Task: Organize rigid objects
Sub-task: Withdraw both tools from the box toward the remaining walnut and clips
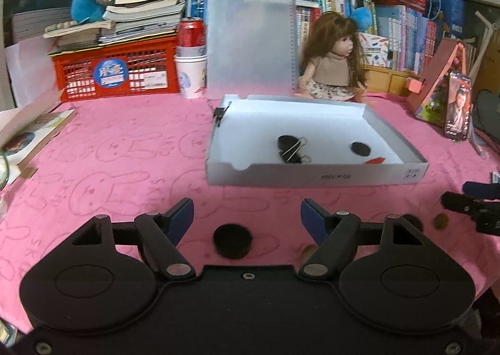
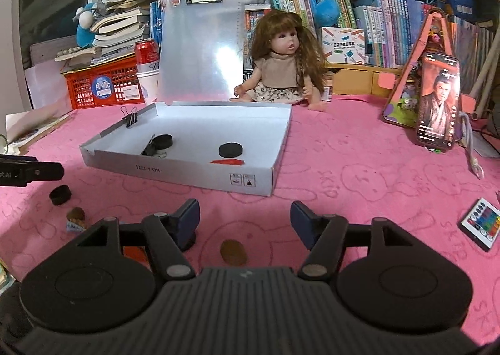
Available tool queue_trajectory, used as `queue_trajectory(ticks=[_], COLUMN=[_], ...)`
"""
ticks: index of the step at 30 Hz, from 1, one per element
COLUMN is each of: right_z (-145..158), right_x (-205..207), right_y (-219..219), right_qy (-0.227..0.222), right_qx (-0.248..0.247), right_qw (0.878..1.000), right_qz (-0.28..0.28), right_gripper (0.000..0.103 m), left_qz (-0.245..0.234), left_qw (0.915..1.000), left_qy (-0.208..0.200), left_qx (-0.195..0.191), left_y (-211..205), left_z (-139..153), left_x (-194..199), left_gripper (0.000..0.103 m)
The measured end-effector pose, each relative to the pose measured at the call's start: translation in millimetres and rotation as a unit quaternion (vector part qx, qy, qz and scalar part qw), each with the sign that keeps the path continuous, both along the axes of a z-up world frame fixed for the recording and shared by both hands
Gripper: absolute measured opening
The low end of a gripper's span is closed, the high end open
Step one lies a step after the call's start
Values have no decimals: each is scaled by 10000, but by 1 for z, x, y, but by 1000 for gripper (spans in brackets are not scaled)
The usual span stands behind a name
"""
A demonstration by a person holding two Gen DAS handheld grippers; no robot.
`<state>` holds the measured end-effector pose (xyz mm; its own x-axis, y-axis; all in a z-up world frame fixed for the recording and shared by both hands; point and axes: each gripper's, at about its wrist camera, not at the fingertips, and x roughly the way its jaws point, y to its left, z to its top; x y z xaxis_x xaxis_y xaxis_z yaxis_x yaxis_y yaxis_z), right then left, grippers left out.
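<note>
While both jaws stand spread and empty, the white box [image 1: 315, 178] lies flat, long axis crosswise.

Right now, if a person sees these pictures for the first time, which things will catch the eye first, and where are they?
Most striking is the doll with long brown hair, sitting on the pink cloth behind the shallow white box. The box holds black discs, binder clips and a small red piece. Nearer, the left gripper is open above a black disc on the cloth, and the right gripper is open above a brown coin-like piece.
</note>
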<state>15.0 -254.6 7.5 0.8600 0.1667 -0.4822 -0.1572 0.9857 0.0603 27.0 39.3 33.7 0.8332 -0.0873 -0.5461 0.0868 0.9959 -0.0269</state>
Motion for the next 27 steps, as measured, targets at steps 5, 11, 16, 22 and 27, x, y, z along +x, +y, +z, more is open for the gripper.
queue_trajectory(ticks=[5,11,16,22,27], right_z=[-7,-14,-17,-20,-22], right_x=[-8,-15,-16,-14,-14], right_y=[3,11,16,18,19], right_qy=[-30,-105,-118,-74,-84], right_qx=[-112,-334,-440,-439,-464], right_qw=[9999,9994,9990,9990,9989], right_qz=[-44,-30,4,-8,-66], right_gripper=[76,74,73,70,67], left_qz=[151,209,219,232,219], left_qw=[9999,9996,9995,9993,9993], left_qy=[76,161,208,281,292], left_qx=[33,-25,-1,-53,-69], left_y=[7,12,11,11,10], left_z=[-13,-22,-28,-32,-34], left_x=[-3,1,4,7,8], left_gripper=[73,71,69,62,59])
